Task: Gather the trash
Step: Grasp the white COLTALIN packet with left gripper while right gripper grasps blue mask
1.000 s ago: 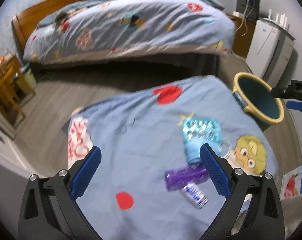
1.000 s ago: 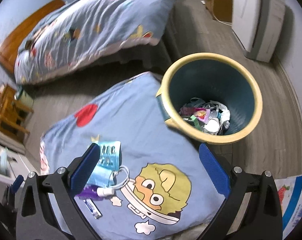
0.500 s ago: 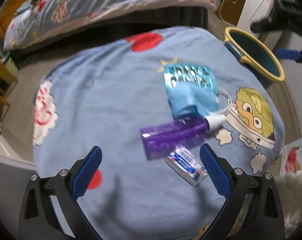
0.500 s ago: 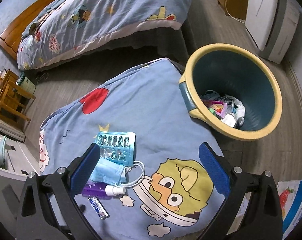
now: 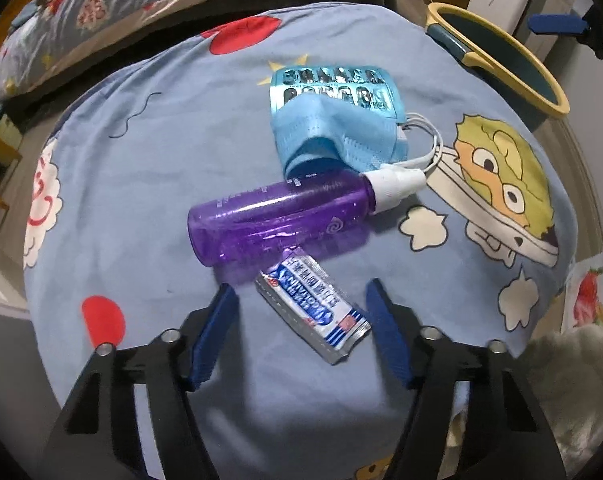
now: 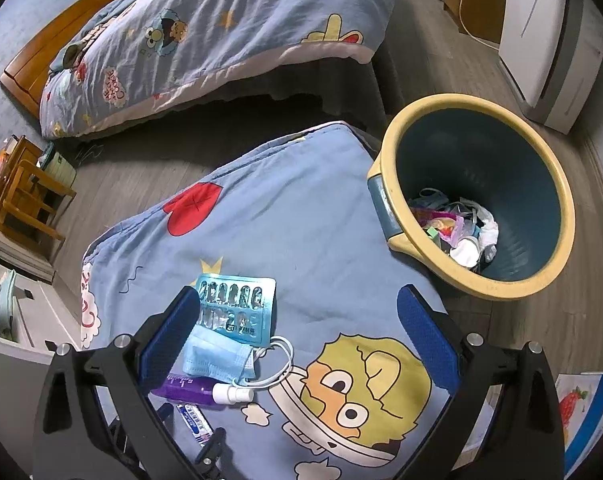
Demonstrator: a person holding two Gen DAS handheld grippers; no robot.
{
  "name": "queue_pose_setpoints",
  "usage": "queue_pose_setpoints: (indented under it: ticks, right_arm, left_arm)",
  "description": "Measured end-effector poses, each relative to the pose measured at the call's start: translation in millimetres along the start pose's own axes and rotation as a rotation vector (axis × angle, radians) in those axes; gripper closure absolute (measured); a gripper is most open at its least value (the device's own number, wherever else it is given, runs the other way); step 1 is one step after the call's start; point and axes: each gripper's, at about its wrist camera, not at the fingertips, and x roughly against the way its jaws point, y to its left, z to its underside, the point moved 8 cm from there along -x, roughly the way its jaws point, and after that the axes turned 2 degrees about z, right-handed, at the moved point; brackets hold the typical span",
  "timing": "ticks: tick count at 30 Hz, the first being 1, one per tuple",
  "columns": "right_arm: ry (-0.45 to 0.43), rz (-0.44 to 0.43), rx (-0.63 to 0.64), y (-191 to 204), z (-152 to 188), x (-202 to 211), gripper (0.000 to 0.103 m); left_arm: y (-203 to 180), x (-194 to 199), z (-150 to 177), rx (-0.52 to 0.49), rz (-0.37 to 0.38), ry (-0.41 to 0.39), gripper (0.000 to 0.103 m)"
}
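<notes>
On the blue cartoon cloth (image 5: 149, 168) lie a small blue-and-white sachet (image 5: 311, 304), a purple spray bottle (image 5: 277, 220), a blue face mask (image 5: 337, 132) and a blister pack (image 5: 333, 86). My left gripper (image 5: 301, 312) is open, low over the cloth, with the sachet between its fingers. My right gripper (image 6: 297, 324) is open and empty, higher up, over the mask (image 6: 217, 354), blister pack (image 6: 235, 308) and bottle (image 6: 189, 388). The yellow-rimmed bin (image 6: 481, 196) holding trash stands to the right.
A bed with a matching cover (image 6: 221, 32) stands beyond the cloth. A white appliance (image 6: 549, 40) is at the far right, wooden furniture (image 6: 25, 192) at the left. Wooden floor lies around the bin. The bin's rim (image 5: 501, 48) also shows in the left wrist view.
My left gripper has come down and forward onto the trash pile, narrowing its opening around the sachet. My right gripper has drawn back from the bin toward the pile.
</notes>
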Motion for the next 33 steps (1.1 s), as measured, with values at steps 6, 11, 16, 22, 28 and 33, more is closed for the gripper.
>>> queue_pose_setpoints:
  ticks: [6,11,16,22,28,33]
  right_arm:
    - [-0.004,-0.004,0.002,0,-1,1,0.006]
    - [-0.001,-0.020,0.054,11,5,1,0.006]
    - [0.005,-0.069,0.158,34,17,0,0.006]
    - [0.029,-0.119,0.350,71,42,-5,0.022]
    - [0.061,-0.086,0.468,93,68,-28,0.039]
    - [0.103,-0.046,0.525,92,77,-54,0.039]
  left_arm:
    - [16,7,4,0.062,0.022,0.018,0.071]
    - [31,23,2,0.068,0.021,-0.018,0.071]
    - [47,52,-12,0.015,-0.030,-0.096,0.071]
    - [72,117,-58,-0.026,-0.026,-0.206,0.071]
    - [105,133,-72,0.037,-0.034,-0.242,0.071]
    - [103,109,-70,0.072,0.002,-0.203,0.071]
